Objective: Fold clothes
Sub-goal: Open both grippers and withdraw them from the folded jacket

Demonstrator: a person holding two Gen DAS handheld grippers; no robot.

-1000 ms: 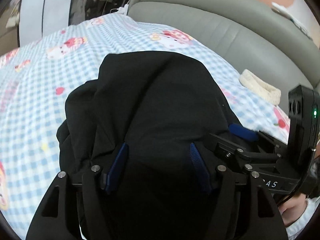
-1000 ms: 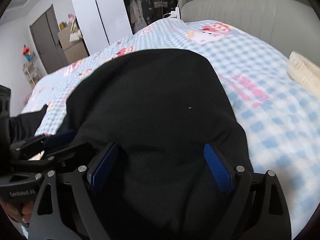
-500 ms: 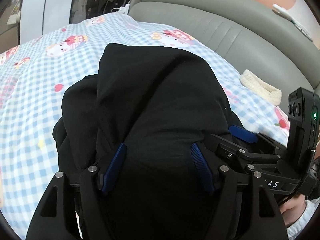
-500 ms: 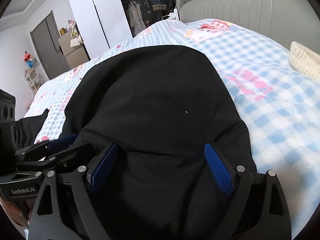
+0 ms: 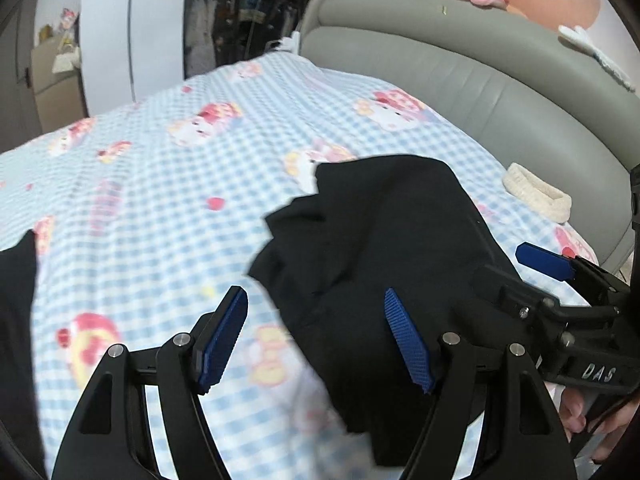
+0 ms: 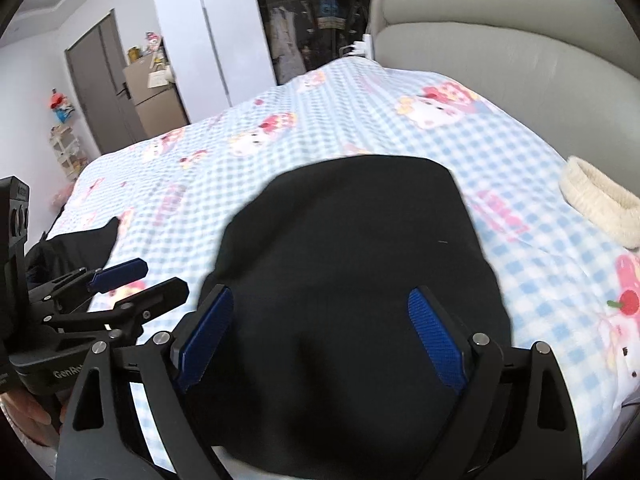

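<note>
The garment [image 5: 384, 248], a black piece of clothing, lies in a folded bundle on the checked bedsheet [image 5: 160, 200], near the grey headboard [image 5: 500, 92] and a cream knitted band [image 5: 536, 196]. A second ago it filled both views and sat between the fingers of both claws; now the left gripper [image 5: 316, 340] has pulled back and to the left, so bare sheet shows between its blue pads [image 5: 220, 336], which stand wide apart and hold nothing. The right gripper [image 6: 320, 340] is likewise spread, its pads over the near part of the cloth but not pinching it. That suggests the fold has just been laid down and let go, so this garment is probably nearly done. The top layer looks smooth and rounded at the far edge in the right view; the left view shows its left side less tidy, with stepped layers and a loose corner sticking out. More dark cloth [image 6: 80, 240] lies well apart to the left, possibly the next piece.
</note>
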